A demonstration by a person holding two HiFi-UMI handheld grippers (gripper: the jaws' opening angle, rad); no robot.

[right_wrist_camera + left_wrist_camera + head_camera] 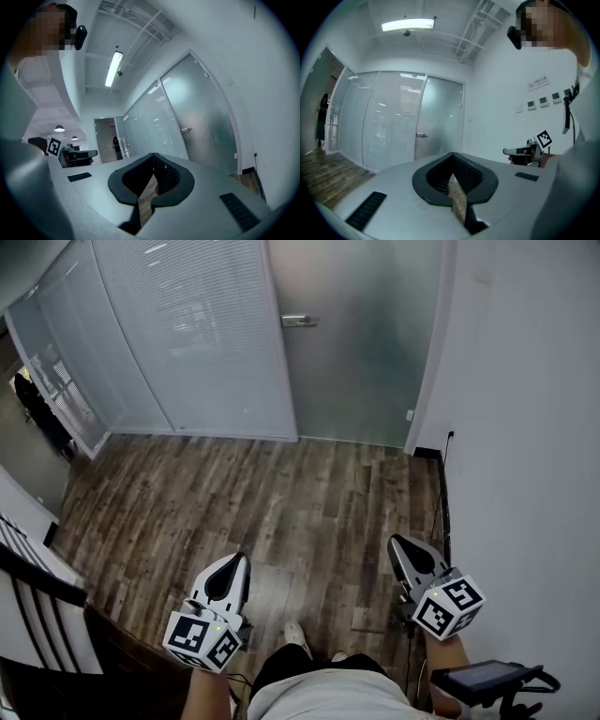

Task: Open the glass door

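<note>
The frosted glass door [366, 343] stands shut at the far end of the wood floor, with its metal handle [298, 321] on its left edge. Both grippers are held low and level near my body, well short of the door. My left gripper [231, 560] has its jaws together with nothing between them. My right gripper [399, 542] is likewise shut and empty. From the left gripper view the door [440, 122] and its handle [421, 135] lie straight ahead. In the right gripper view the door [206, 122] and handle [186, 130] sit to the right of the jaws.
A glass partition with blinds [187, 334] runs left of the door. A white wall [525, 427] closes the right side, with a black cable [442, 493] along its foot. A dark railing [37, 587] is at the lower left. A person [37, 409] stands far left.
</note>
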